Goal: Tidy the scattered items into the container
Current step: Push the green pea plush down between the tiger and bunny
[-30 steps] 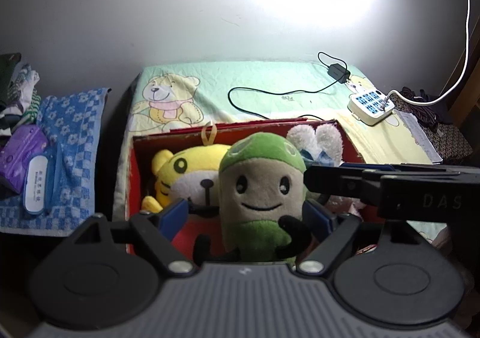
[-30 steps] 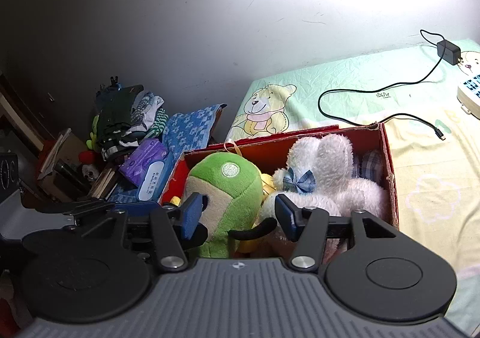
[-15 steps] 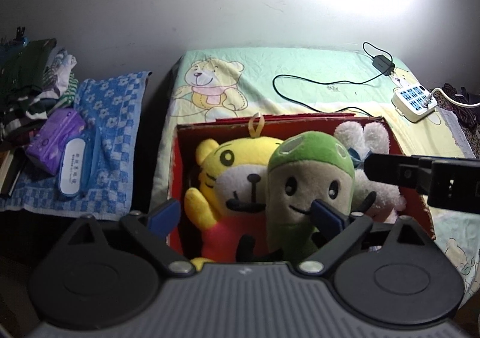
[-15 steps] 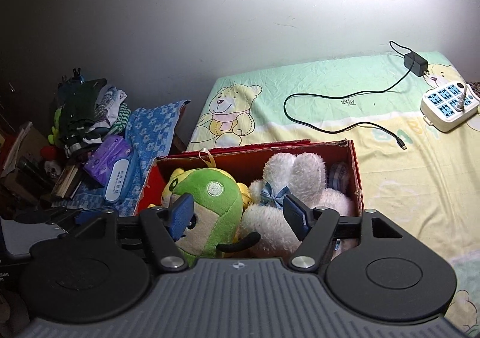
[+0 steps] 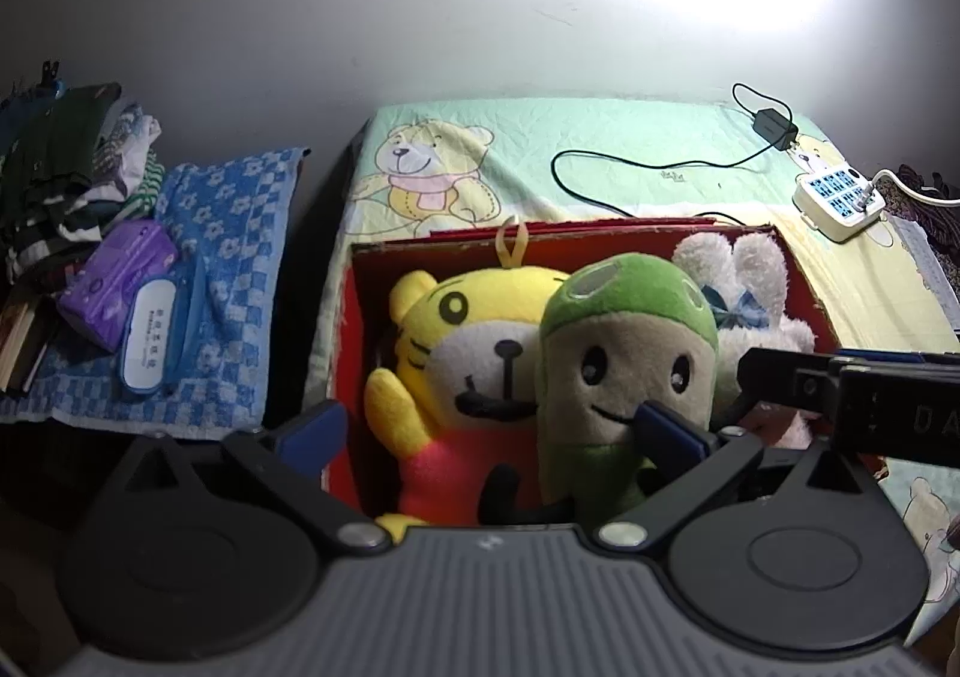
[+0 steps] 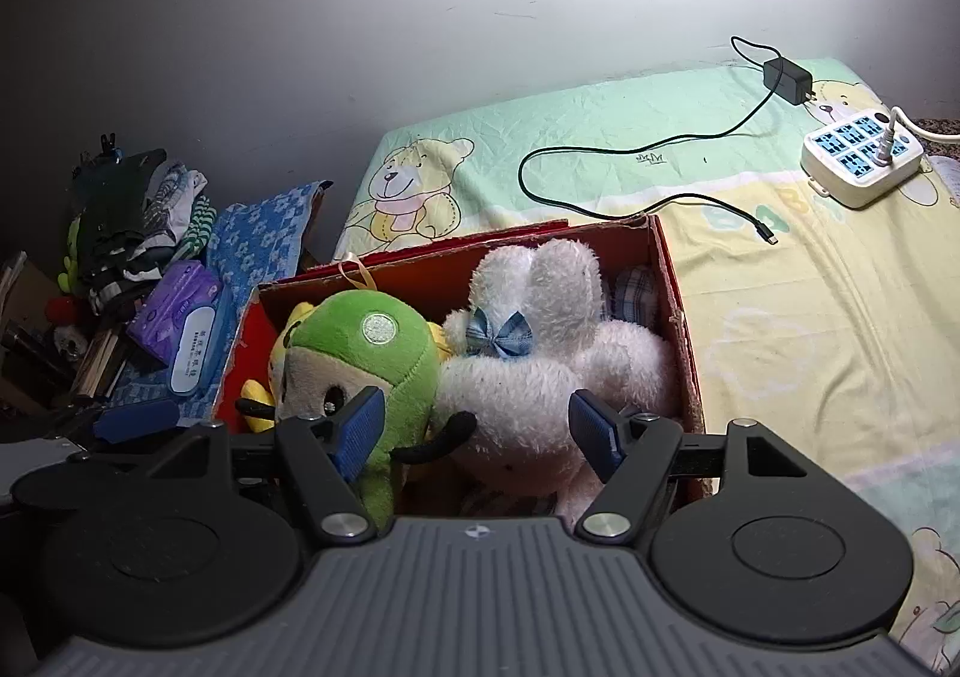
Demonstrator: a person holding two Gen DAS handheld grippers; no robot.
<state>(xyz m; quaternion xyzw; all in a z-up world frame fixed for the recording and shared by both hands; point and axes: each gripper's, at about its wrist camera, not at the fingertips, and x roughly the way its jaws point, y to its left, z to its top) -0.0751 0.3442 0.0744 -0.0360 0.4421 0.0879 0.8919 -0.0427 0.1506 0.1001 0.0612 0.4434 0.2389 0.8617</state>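
A red cardboard box [image 5: 360,329] sits on the near left part of a bed covered by a pale green and yellow sheet printed with cartoon bears [image 6: 780,281]. Three soft toys are packed inside it: a yellow tiger plush in a red shirt [image 5: 456,347] at the left, a green-capped beige plush with a smiling face [image 5: 624,365] in the middle, and a fluffy white rabbit plush with a blue bow [image 6: 540,341] at the right.

The left gripper [image 5: 492,431] hovers at the near edge of the box with its blue-padded fingers spread wide, gripping nothing; its right pad lies in front of the green plush's lower face. The right gripper [image 6: 480,431] also stands wide open and empty, its left pad in front of the green plush and its right pad before the rabbit's body.

Far right on the sheet lie a white power strip with blue sockets [image 6: 861,158] and a black charger with a looping cable [image 6: 786,80]. Left of the bed, a blue checked towel [image 5: 228,257] carries a purple tissue pack [image 5: 114,281] beside a heap of folded clothes [image 5: 66,161].
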